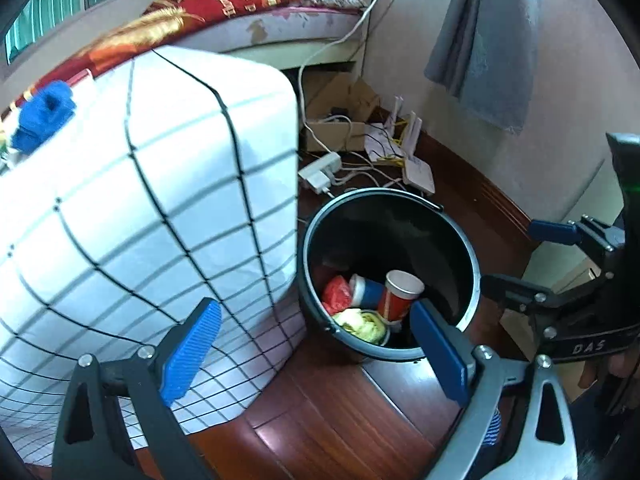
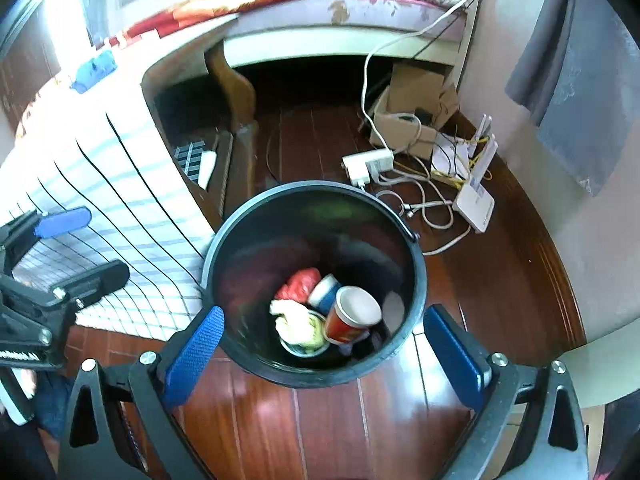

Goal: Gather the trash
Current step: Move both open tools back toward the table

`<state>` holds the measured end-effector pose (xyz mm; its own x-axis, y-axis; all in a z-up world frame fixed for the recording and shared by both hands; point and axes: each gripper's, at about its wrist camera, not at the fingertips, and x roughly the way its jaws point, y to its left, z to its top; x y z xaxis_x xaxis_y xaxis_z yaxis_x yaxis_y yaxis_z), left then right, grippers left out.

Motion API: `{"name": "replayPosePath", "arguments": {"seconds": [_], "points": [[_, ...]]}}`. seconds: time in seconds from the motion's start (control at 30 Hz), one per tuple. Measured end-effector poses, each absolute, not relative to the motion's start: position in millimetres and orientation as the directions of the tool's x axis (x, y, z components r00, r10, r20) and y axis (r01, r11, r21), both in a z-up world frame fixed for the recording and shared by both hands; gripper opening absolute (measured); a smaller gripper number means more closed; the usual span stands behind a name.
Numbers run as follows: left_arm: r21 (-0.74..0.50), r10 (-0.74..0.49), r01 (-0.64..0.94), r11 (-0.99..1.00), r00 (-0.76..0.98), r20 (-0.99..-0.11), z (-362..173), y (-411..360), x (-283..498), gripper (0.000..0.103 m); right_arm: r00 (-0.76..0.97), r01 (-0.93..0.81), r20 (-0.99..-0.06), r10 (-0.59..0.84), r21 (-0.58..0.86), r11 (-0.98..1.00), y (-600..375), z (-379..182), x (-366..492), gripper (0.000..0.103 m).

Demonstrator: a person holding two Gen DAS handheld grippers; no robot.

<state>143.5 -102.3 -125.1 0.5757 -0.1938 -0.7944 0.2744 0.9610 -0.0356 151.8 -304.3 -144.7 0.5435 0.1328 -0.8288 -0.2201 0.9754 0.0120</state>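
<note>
A black trash bucket (image 1: 468, 264) (image 2: 224, 248) stands on the wooden floor. Inside lie a red paper cup (image 1: 398, 296) (image 2: 350, 316), a blue-and-white cup (image 1: 366, 290) (image 2: 326, 290), a red wrapper (image 1: 336, 292) (image 2: 298, 284) and a yellowish crumpled wad (image 1: 362, 322) (image 2: 298, 322). My left gripper (image 1: 314, 354) is open and empty, just above the bucket's near-left rim. My right gripper (image 2: 320, 356) is open and empty, straddling the bucket's near rim from above. The right gripper also shows at the left wrist view's right edge (image 1: 520, 258).
A table draped in a white grid-lined cloth (image 1: 140, 208) (image 2: 120, 208) stands left of the bucket, with a blue object (image 1: 42, 116) on it. A power strip (image 2: 368, 164), cables, a white router (image 2: 476, 204) and a cardboard box (image 2: 412, 104) lie behind the bucket. A grey towel (image 1: 488, 40) hangs on the wall.
</note>
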Motion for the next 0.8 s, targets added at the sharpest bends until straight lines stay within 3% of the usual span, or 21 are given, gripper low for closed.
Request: {"name": "replayPosePath", "arguments": {"seconds": [0.8], "points": [[-0.014, -0.077, 0.094, 0.996, 0.709, -0.702, -49, -9, 119, 0.097, 0.719, -0.315, -0.652, 0.242, 0.005, 0.949, -211, -45, 150, 0.103]]}}
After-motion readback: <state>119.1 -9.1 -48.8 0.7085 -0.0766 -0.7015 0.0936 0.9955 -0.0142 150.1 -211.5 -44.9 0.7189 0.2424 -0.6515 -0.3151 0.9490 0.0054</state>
